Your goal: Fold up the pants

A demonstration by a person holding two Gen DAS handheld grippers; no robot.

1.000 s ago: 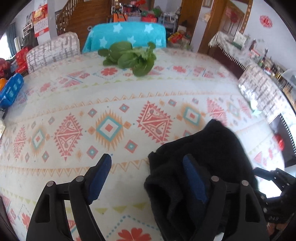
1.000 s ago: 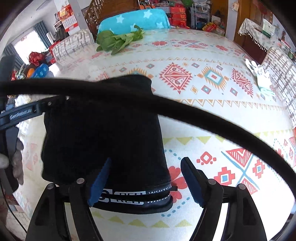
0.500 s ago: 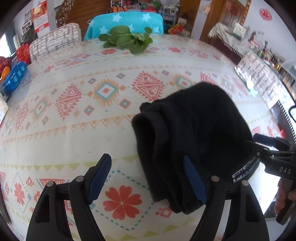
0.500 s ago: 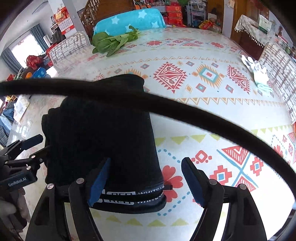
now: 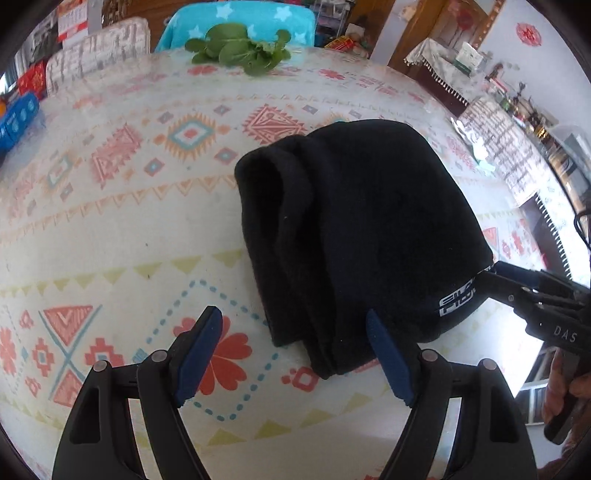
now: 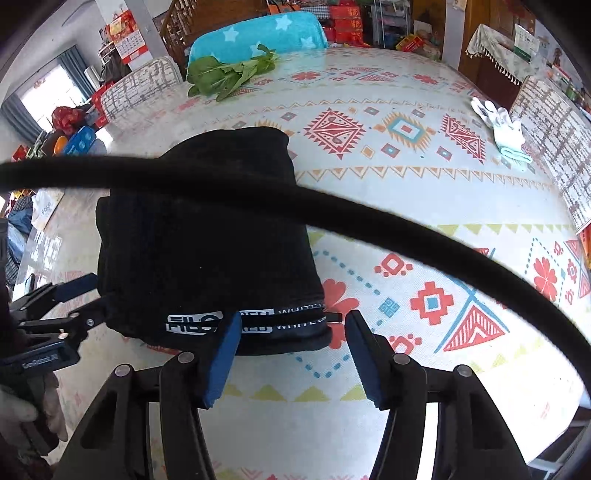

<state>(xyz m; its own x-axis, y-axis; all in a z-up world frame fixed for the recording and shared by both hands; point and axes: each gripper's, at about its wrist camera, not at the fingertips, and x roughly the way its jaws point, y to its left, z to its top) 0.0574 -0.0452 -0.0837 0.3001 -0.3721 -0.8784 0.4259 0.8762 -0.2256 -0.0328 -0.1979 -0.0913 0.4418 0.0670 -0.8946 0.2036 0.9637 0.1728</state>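
Pants (image 5: 362, 229) lie folded into a compact stack on the counter (image 5: 129, 229). Left gripper (image 5: 295, 354) wide, empty, at the stack's near corner. Right gripper (image 6: 291, 354) closing at the waistband; contact unclear. Little seemingly remains.

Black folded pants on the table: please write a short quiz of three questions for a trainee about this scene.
1. True or false: the black folded pants lie on the patterned tablecloth.
2. What lies near the table's far edge? A. green leafy vegetables B. a red cup C. a book
3. Which shapes are printed on the turquoise chair cover?
Key: 1 true; 2 A; 3 stars.
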